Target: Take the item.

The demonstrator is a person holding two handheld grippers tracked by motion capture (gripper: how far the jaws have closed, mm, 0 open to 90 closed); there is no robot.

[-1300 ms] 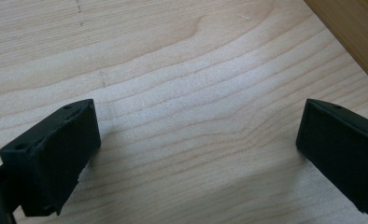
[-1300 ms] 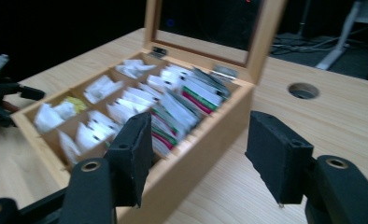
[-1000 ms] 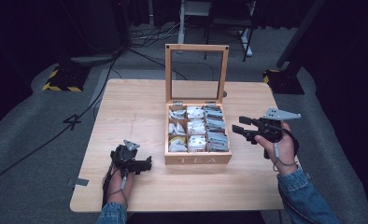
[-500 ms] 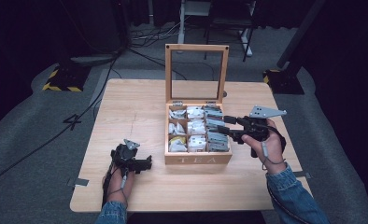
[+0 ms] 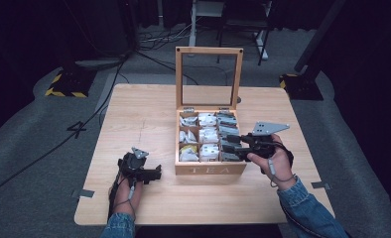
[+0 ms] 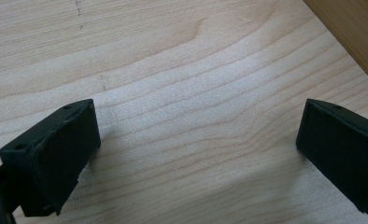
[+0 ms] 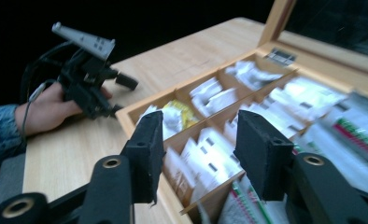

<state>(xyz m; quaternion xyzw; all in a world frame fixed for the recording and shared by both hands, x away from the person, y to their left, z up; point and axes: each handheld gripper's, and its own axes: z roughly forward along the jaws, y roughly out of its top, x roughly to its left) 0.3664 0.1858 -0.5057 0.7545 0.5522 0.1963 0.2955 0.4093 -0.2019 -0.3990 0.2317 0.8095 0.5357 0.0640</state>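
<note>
A wooden tea box (image 5: 211,169) stands mid-table with its glass lid (image 5: 209,77) raised. Its compartments hold white tea bags (image 5: 208,135) and one yellow one (image 7: 182,114). My right gripper (image 5: 230,144) hovers over the box's front right compartments and points left across them. In the right gripper view its jaws (image 7: 198,135) stand partly apart above the packets; they have just been closing, and nothing is pressed between them. My left gripper (image 5: 154,171) rests on the table left of the box, and its jaws (image 6: 198,126) are wide open over bare wood.
The box's side wall (image 6: 355,28) lies just past my left gripper's tips. The raised lid stands behind the compartments. The wooden table (image 5: 144,114) has open room left of the box and along its front edge. Dark floor with cables surrounds the table.
My right gripper has moved left from beside the box's right wall to above its right compartments, and its jaws have narrowed. The left gripper has stayed put.
</note>
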